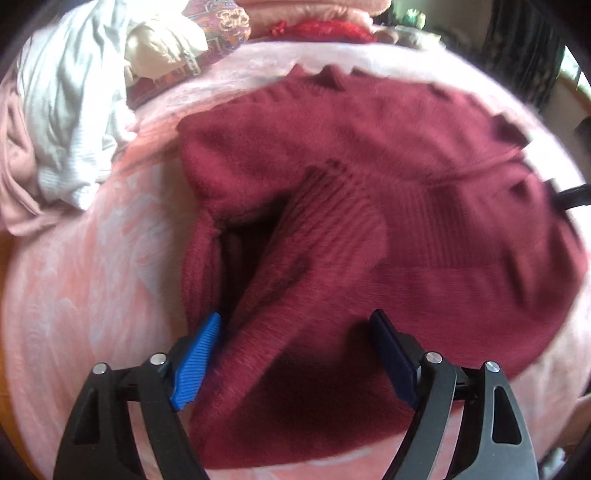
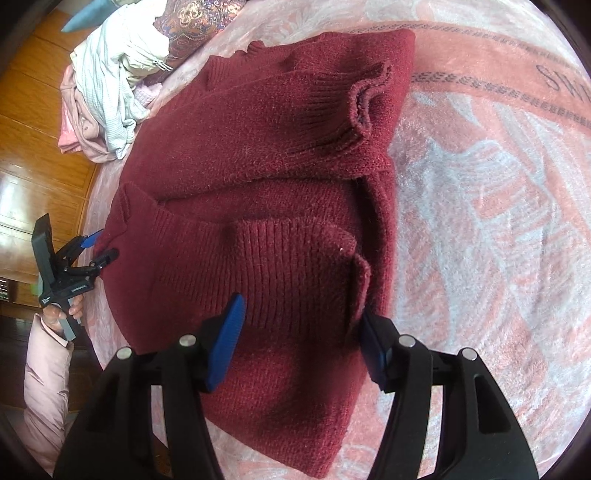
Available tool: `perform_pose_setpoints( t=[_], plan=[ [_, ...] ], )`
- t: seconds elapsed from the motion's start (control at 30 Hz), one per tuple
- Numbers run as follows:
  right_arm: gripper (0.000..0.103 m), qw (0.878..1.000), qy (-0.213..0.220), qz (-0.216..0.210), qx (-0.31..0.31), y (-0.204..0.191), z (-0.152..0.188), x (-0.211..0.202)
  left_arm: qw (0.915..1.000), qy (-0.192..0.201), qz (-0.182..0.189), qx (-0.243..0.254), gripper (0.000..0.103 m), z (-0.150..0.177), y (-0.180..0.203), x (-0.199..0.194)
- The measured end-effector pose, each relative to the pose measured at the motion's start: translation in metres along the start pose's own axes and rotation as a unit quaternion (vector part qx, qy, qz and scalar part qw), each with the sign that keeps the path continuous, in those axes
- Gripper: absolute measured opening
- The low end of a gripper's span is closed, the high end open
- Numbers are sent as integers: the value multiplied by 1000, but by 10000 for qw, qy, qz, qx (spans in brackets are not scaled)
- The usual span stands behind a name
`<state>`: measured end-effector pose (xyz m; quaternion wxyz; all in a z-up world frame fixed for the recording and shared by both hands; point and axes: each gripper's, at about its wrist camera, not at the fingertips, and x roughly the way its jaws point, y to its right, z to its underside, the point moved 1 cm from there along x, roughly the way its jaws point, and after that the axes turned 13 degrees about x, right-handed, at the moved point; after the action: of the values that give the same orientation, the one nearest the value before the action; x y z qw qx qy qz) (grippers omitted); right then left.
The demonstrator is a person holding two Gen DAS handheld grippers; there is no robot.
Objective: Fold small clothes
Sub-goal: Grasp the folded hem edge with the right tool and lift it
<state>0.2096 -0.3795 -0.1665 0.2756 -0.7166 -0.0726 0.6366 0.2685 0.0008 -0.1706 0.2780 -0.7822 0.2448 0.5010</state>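
A dark red knitted sweater (image 2: 266, 155) lies partly folded on a pink blanket (image 2: 480, 206), with a ribbed sleeve cuff (image 2: 360, 107) laid across its top. My right gripper (image 2: 301, 310) stands open over the near ribbed fold, and fabric lies under and between its pads without being pinched. My left gripper (image 1: 295, 321) is open too, straddling a raised fold of the sweater (image 1: 369, 184) beside a dark opening in the cloth. In the right wrist view the left gripper (image 2: 103, 245) sits at the sweater's left edge, held by a hand in a pink sleeve.
A heap of white and pink clothes (image 2: 107, 85) lies at the blanket's far left, next to a patterned cushion (image 2: 195, 22). Wooden flooring (image 2: 44, 147) shows beyond the bed's left edge. More folded pink and red fabric (image 1: 317, 22) is stacked at the back.
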Motion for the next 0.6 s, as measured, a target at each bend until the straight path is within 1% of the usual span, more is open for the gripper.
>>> perform_pose_setpoints(
  t=[0.03,0.07,0.1,0.13,0.17,0.2,0.23,0.3,0.33,0.37,0.4,0.43,0.47,0.57,0.6],
  plan=[
    [60,10000,2,-1,6,0,0,0,10000,15,2,-36,75,-1,-1,3],
    [60,10000,2,-11,7,0,0,0,9998,37,69,-170,58,-1,-4,4],
    [60,10000,3,-37,-3,0,-1,-1,9986,84,258,-447,50,-2,-11,5],
    [60,10000,4,-55,1,0,-1,-2,9961,158,439,-755,39,-1,-20,4],
    [59,10000,1,-90,23,1,-1,-3,9926,235,544,-1061,29,1,-30,3],
    [59,9999,-1,-123,45,2,-1,-3,9875,315,639,-1409,28,5,-44,2],
    [59,9998,-12,-180,73,4,-2,-4,9838,366,710,-1604,28,9,-52,1],
    [59,9997,-44,-242,80,5,-2,-5,9800,377,826,-1772,28,19,-61,2],
    [59,9997,-64,-235,56,5,-1,-4,9801,368,869,-1747,28,21,-61,3],
    [59,9998,-70,-201,11,5,0,-4,9809,352,878,-1697,30,23,-59,4],
    [59,9998,-75,-182,-28,3,0,-4,9818,335,860,-1661,35,23,-57,4],
    [59,9998,-82,-165,-65,2,1,-4,9829,288,846,-1612,48,22,-54,5],
    [59,9998,-85,-148,-96,0,1,-3,9840,252,808,-1565,55,20,-51,6],
    [51,9996,-77,-82,-241,-8,3,-3,9899,233,568,-1274,66,9,-38,8],
    [44,9996,-75,-57,-281,-10,4,-3,9919,235,488,-1153,67,4,-33,9]
  ],
)
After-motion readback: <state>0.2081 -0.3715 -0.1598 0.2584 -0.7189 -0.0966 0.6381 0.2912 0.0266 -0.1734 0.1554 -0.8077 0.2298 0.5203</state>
